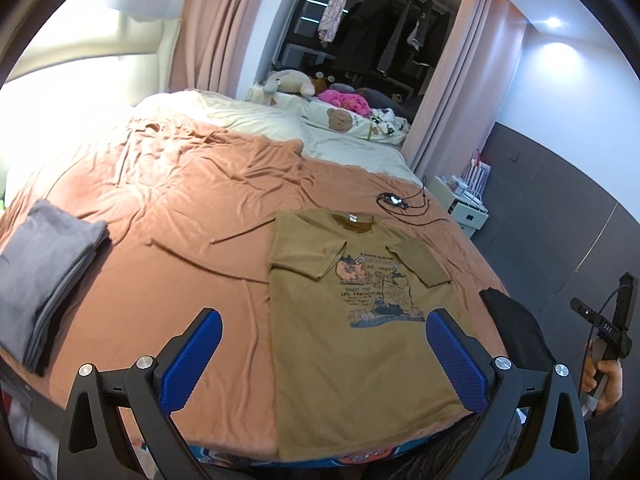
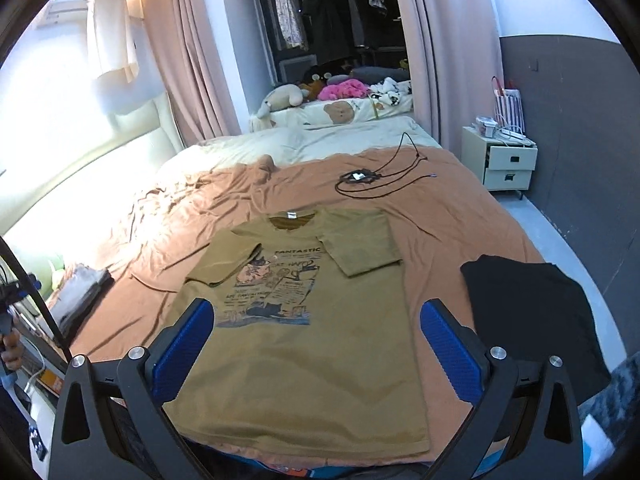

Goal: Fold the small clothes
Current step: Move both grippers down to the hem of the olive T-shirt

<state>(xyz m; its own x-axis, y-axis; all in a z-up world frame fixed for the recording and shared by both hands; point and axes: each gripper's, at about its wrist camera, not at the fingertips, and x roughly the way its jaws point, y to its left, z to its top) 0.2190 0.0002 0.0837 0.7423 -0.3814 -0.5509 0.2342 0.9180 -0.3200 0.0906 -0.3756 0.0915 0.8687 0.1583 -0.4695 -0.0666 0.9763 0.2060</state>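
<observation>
An olive-brown cotton T-shirt with a cartoon cat print (image 1: 372, 336) lies face up on the near end of the bed's rumpled terracotta-orange sheet (image 1: 180, 208), its collar toward the pillows and its hem at the bed's near edge. Both short sleeves are folded inward over the chest, so the shirt's outline is a long rectangle.

The left gripper (image 1: 324, 356) hangs above the near edge of the bed with its blue-padded fingers (image 1: 192, 360) spread wide and nothing between them; one finger is over bare sheet, the other over the lower part of the shirt, and neither appears to touch the cloth. The right gripper (image 2: 316, 344) hangs above the shirt's lower half, its fingers (image 2: 452, 344) likewise as far apart as they go, holding nothing.

To the right of the shirt, just beside it at the bed's corner, lies a black garment (image 2: 528, 312), loosely flat. Well off to the left, near the other edge, sits a stack of folded grey clothes (image 1: 44, 276). Beyond the shirt's collar a coiled black cable with a small white-faced device (image 2: 360, 178) rests on the sheet. Farther back are a cream duvet (image 2: 312, 140), a heap of plush toys (image 2: 320, 92), pink curtains (image 2: 188, 52) and a white bedside cabinet with two drawers (image 2: 504, 160). At the right edge of the left view a hand (image 1: 606, 380) grips a dark handle, probably that of the other gripper, though the view there is warped.
</observation>
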